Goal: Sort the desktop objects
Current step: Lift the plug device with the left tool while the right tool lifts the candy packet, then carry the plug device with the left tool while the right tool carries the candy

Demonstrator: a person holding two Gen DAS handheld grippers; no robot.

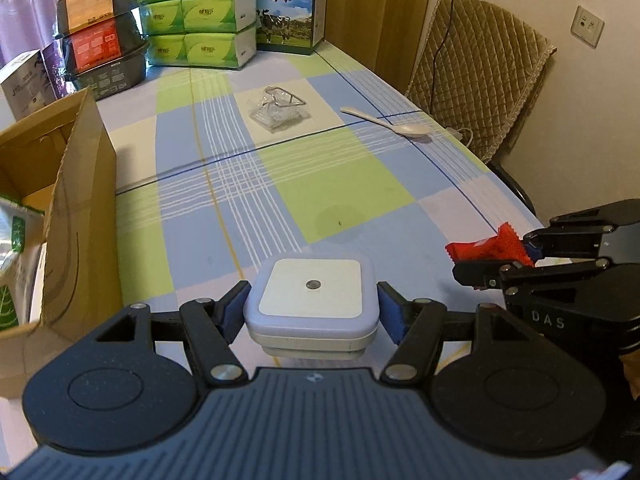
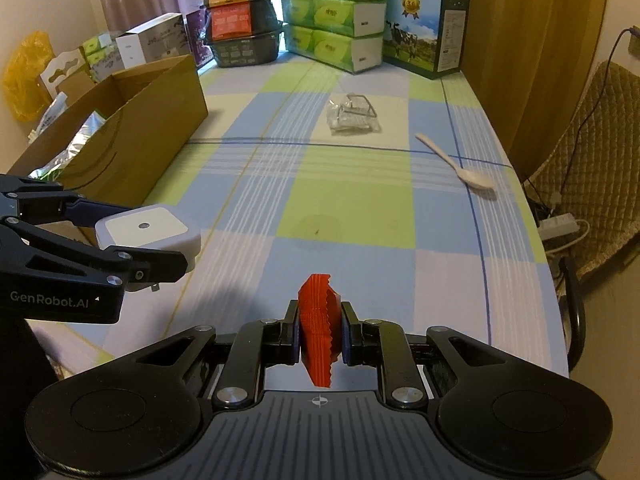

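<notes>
Left tongs [image 1: 312, 308] clamped around white night-light [image 1: 311, 294]; right tongs [image 2: 320, 334] pinching red packet [image 2: 318, 328].

cardboard box [image 1: 80, 208] cut off at left edge, contents mostly hidden, chair [image 1: 480, 76] partly cropped

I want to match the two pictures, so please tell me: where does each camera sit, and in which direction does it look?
Left wrist view: sits on the left gripper, looks along the checked tablecloth to the stacked boxes; its own fingers hold a white square plug-in device, and the right gripper enters from the right.
Right wrist view: sits on the right gripper, faces the same way; its fingers clamp a red wrapper, and the left gripper enters from the left.
Shared: white spoon, clear packet, cardboard box.
</notes>
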